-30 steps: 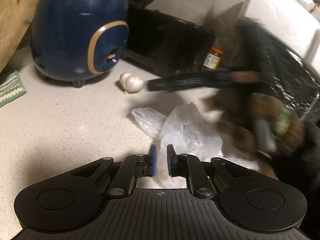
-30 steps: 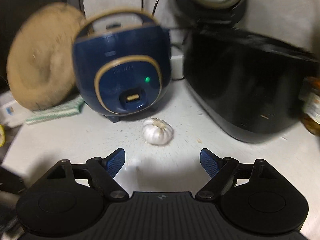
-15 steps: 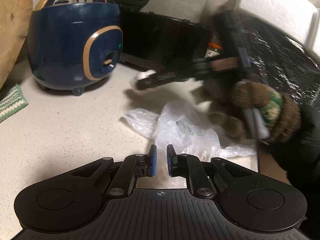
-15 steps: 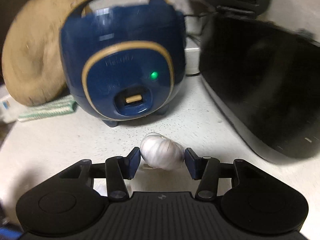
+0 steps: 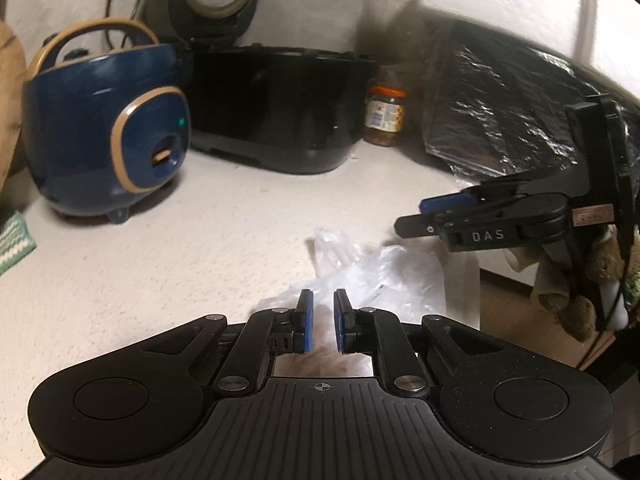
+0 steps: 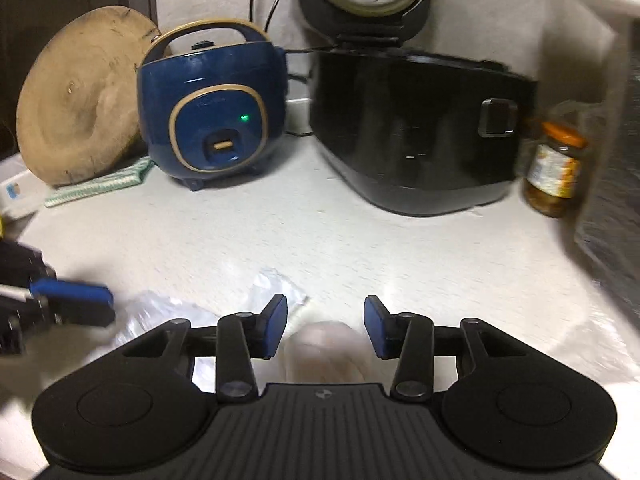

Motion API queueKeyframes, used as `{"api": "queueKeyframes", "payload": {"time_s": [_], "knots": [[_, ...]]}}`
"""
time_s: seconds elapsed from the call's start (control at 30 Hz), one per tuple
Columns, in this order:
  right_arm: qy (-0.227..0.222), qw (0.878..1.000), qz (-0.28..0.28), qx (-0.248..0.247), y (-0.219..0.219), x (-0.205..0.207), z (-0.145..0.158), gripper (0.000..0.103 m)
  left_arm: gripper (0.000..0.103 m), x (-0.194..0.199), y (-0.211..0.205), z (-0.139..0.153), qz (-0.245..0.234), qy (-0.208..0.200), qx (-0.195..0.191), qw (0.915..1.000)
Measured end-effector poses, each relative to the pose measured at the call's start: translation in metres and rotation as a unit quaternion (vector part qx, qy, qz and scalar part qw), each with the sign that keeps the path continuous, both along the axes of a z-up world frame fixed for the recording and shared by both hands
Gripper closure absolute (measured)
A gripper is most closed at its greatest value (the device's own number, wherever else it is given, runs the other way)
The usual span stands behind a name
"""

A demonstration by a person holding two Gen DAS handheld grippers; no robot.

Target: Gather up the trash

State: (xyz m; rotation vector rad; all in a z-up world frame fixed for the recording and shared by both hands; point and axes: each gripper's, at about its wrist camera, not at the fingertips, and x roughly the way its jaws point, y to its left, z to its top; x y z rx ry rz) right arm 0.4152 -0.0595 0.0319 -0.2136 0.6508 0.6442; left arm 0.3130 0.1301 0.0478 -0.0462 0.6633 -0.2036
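Note:
A crumpled clear plastic bag lies on the pale speckled counter. My left gripper is shut on its near edge, with only a narrow gap between the blue pads. In the right wrist view the bag spreads out from that left gripper. My right gripper is still closing its jaws on a blurred, pale garlic bulb set deep between its pads. It hovers over the bag. Seen from the left wrist, the right gripper hangs side-on above the bag's right part, its fingers hiding the garlic.
At the back stand a blue rice cooker, a black cooker with its lid up and a jar. A round wooden board and a green-and-white cloth are at the left. A black foil-wrapped block is at the right. A gloved hand holds the right gripper.
The right gripper closed around the garlic in front of the blue cooker and carried it back over the bag. The left gripper shifted sideways, and the bag moved with it.

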Motion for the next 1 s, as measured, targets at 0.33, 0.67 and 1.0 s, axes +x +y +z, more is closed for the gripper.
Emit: {"api": "queueKeyframes", "payload": {"time_s": [0.33,0.67,1.0], "knots": [[-0.055,0.997,-0.036,0.034,-0.027,-0.028,0.012,0.038,0.089,-0.007,-0.037,-0.006,-0.021,-0.011,0.027,0.9994],[-0.092,0.995,-0.04,0.012,-0.052,-0.064,-0.01,0.032,0.087,-0.009,-0.05,-0.033,-0.024,-0.02,0.18,0.9831],[-0.073,0.996,-0.03,0.039,-0.064,-0.071,-0.019,0.029,0.09,0.003,-0.044,-0.033,-0.078,0.013,0.097,0.9922]]}}
